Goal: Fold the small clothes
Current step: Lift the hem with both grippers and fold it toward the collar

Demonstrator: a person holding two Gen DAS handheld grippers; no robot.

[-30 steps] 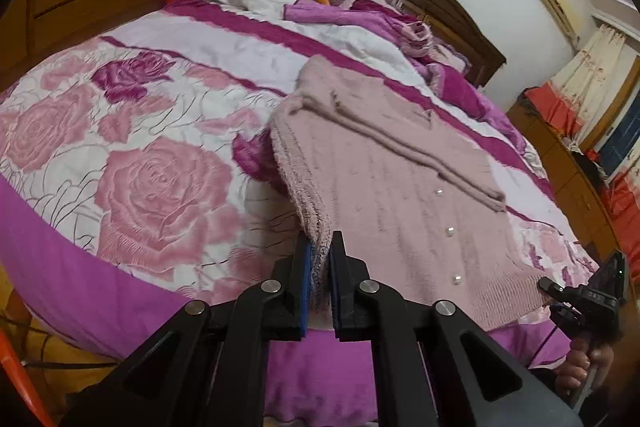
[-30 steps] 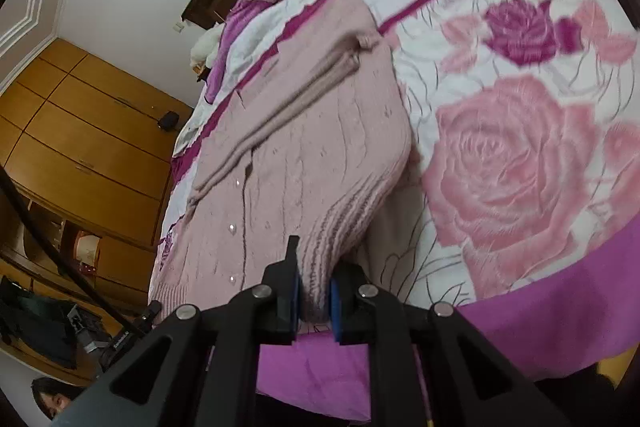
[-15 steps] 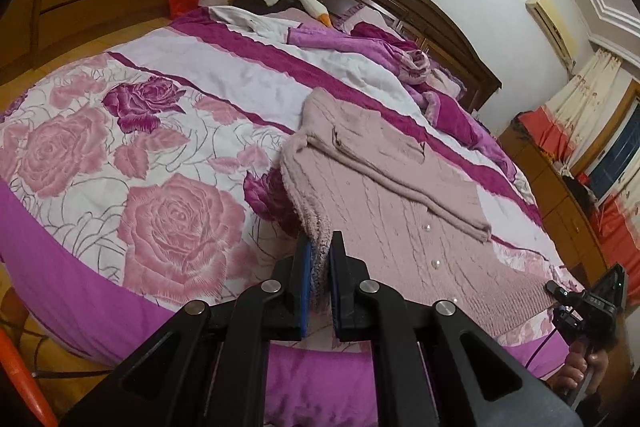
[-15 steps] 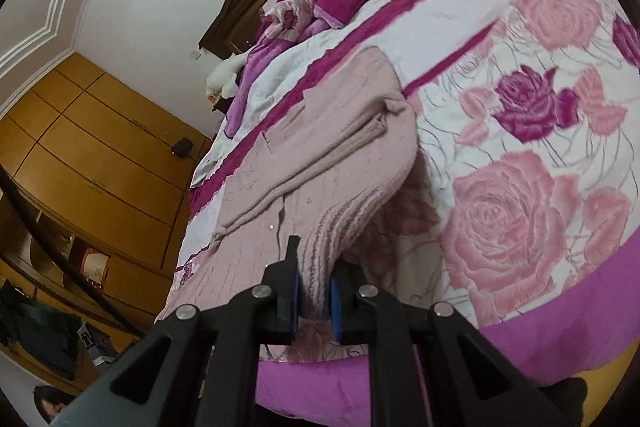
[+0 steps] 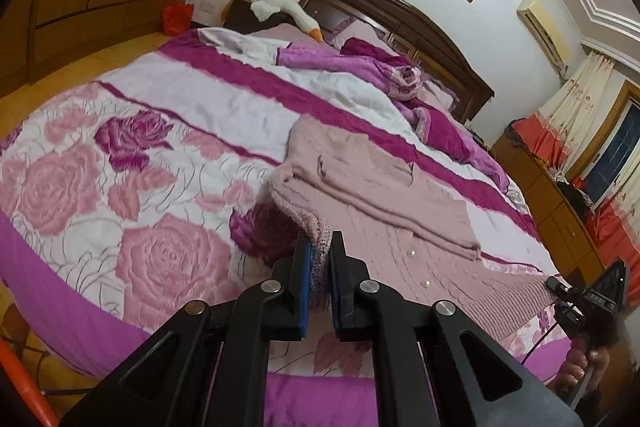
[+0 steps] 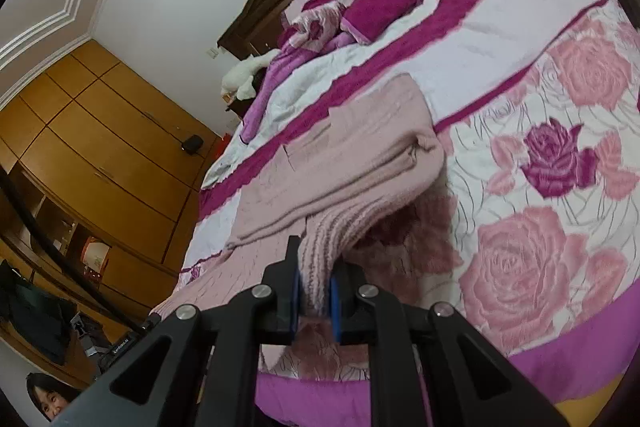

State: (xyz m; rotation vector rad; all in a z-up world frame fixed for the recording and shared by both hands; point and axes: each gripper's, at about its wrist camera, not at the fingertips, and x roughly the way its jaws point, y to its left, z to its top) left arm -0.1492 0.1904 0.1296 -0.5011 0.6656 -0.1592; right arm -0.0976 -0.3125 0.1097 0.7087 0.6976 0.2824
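In the left wrist view, the left gripper (image 5: 319, 269) is clamped on a hem corner of the pink knitted cardigan (image 5: 384, 187), which lies on the rose-print bedspread (image 5: 160, 131) near the foot of the bed. Both sleeves are already folded across the chest; the bottom-to-top fold looks just begun. Open bedspread lies ahead.

In the right wrist view, the right gripper (image 6: 315, 289) pinches the other hem corner, lifted clear of the bed. The rumpled purple quilt (image 6: 360, 7) sits well beyond the collar.

Both wrist views overlook the bed (image 5: 192, 115) closely.
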